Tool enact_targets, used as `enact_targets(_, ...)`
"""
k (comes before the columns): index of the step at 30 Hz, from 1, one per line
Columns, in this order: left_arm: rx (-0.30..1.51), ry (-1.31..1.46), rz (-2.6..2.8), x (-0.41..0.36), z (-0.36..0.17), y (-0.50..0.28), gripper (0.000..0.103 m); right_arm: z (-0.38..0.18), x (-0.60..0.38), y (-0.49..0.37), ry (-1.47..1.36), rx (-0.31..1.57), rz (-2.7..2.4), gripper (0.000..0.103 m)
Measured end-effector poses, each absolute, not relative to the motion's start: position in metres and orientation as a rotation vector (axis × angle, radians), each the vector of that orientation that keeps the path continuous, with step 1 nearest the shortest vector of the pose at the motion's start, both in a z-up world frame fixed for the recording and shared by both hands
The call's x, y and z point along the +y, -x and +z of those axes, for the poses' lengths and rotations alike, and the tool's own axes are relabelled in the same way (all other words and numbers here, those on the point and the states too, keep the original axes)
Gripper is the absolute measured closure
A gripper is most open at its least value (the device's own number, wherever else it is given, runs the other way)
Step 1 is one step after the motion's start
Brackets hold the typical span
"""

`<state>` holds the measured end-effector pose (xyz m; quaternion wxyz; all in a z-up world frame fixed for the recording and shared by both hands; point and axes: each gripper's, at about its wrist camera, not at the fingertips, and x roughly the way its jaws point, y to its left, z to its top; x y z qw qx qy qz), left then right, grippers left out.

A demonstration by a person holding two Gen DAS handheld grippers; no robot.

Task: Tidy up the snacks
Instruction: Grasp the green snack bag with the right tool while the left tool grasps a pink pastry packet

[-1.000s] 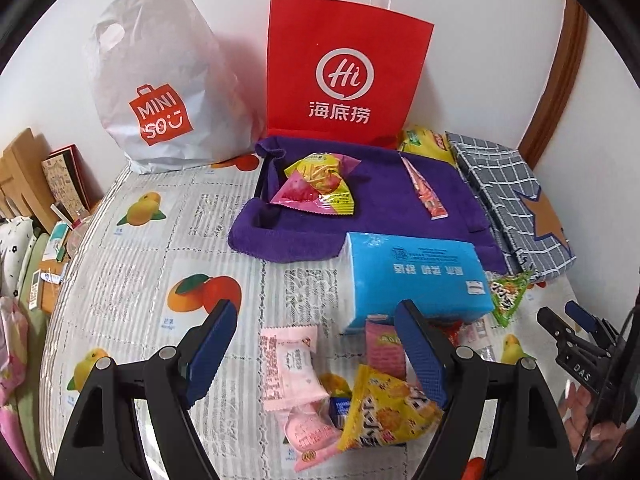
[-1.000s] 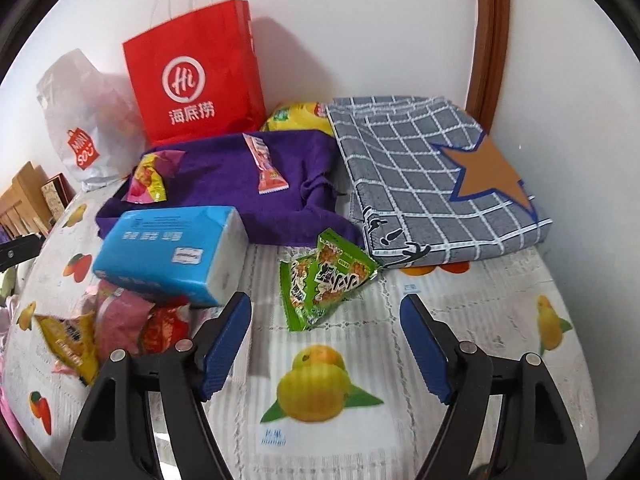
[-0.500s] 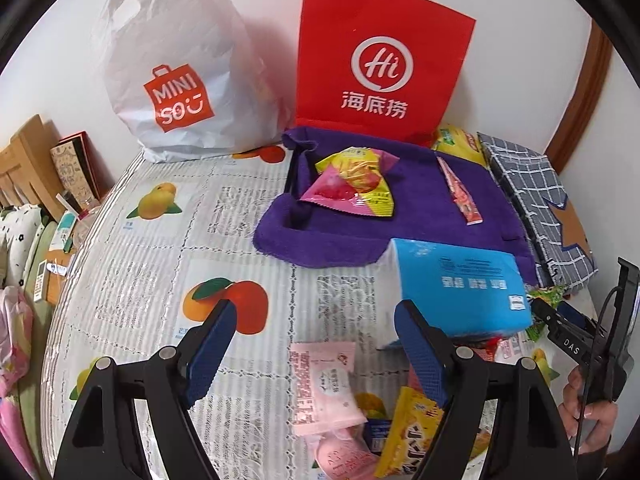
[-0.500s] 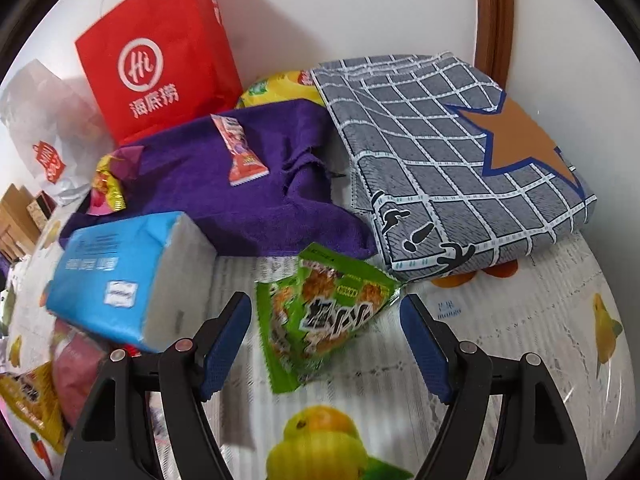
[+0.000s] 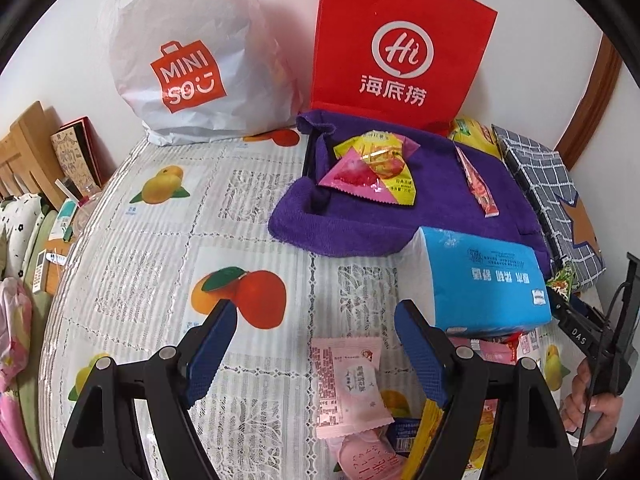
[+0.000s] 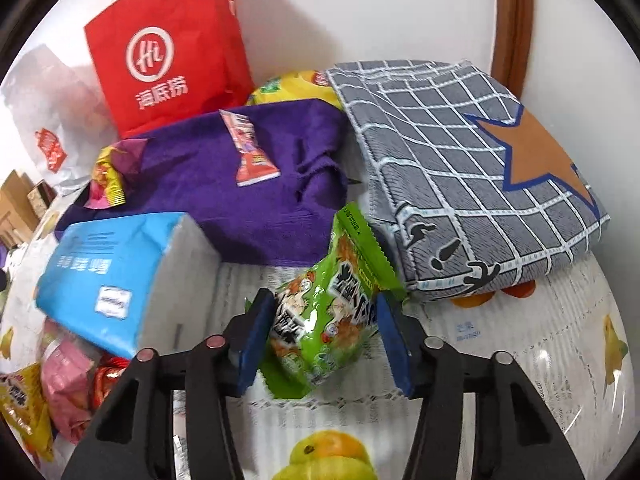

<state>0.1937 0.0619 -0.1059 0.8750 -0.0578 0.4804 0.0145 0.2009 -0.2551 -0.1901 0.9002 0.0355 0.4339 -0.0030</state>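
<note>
A green snack packet (image 6: 328, 320) lies on the fruit-print tablecloth (image 6: 500, 360) between the blue pads of my right gripper (image 6: 324, 300). Its jaws are closing and both pads touch the packet's sides. My left gripper (image 5: 314, 312) hangs open over the tablecloth, with nothing between its fingers. A pink packet (image 5: 348, 384) lies just below it, among several snacks partly hidden by the right finger. A pink and yellow snack bag (image 5: 372, 172) and a thin red packet (image 5: 478, 184) rest on a purple towel (image 5: 360, 220).
A blue tissue pack (image 5: 484, 280) lies in front of the towel. A red paper bag (image 5: 400, 40) and a white plastic bag (image 5: 188, 60) stand against the wall. A folded grey checked cloth (image 6: 460, 168) lies at the right. A hand (image 5: 592, 412) holds the other gripper.
My right gripper came down around the green packet and its jaws narrowed onto it. The left gripper moved forward and a little lower over the table, still equally open.
</note>
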Motion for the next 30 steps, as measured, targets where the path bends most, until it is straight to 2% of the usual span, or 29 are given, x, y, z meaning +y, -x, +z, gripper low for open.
enact_targets(1, 1.009, 0.118, 0.028, 0.061, -0.108, -0.193, 0.023, -0.188, -0.254, -0.199, -0.066, 0.895, -0.005, 0.056)
enact_targets(2, 1.016, 0.113, 0.029, 0.061, -0.109, -0.192, 0.023, -0.186, -0.253, -0.197, -0.063, 0.892, -0.003, 0.063)
enact_targets(6, 1.055, 0.091, 0.018, 0.056, -0.120, -0.186, 0.023, -0.178, -0.249, -0.185, -0.071, 0.886, 0.031, 0.070)
enact_targets(13, 1.090, 0.087, -0.030, 0.047, -0.136, -0.178, 0.023, -0.169, -0.249, -0.152, -0.079, 0.891, 0.074, 0.071)
enact_targets(16, 1.104, 0.089, -0.043, 0.044, -0.143, -0.179, 0.024, -0.168, -0.250, -0.136, -0.094, 0.902, 0.104, 0.080)
enact_targets(19, 1.115, 0.100, -0.055, 0.042, -0.149, -0.181, 0.025, -0.167, -0.252, -0.127, -0.086, 0.902, 0.094, 0.081)
enact_targets(22, 1.120, 0.106, -0.059, 0.042, -0.152, -0.183, 0.026, -0.167, -0.257, -0.123, -0.094, 0.917, 0.070, 0.077)
enact_targets(23, 1.121, 0.110, -0.063, 0.041, -0.153, -0.183, 0.028, -0.167, -0.259, -0.122, -0.099, 0.922, 0.059, 0.070)
enact_targets(26, 1.132, 0.119, -0.073, 0.042, -0.157, -0.186, 0.036, -0.168, -0.260, -0.125, -0.093, 0.921, 0.039, 0.054)
enact_targets(30, 1.155, 0.125, -0.073, 0.047, -0.165, -0.190, 0.052, -0.175, -0.261, -0.134, -0.101, 0.937, 0.027, 0.046)
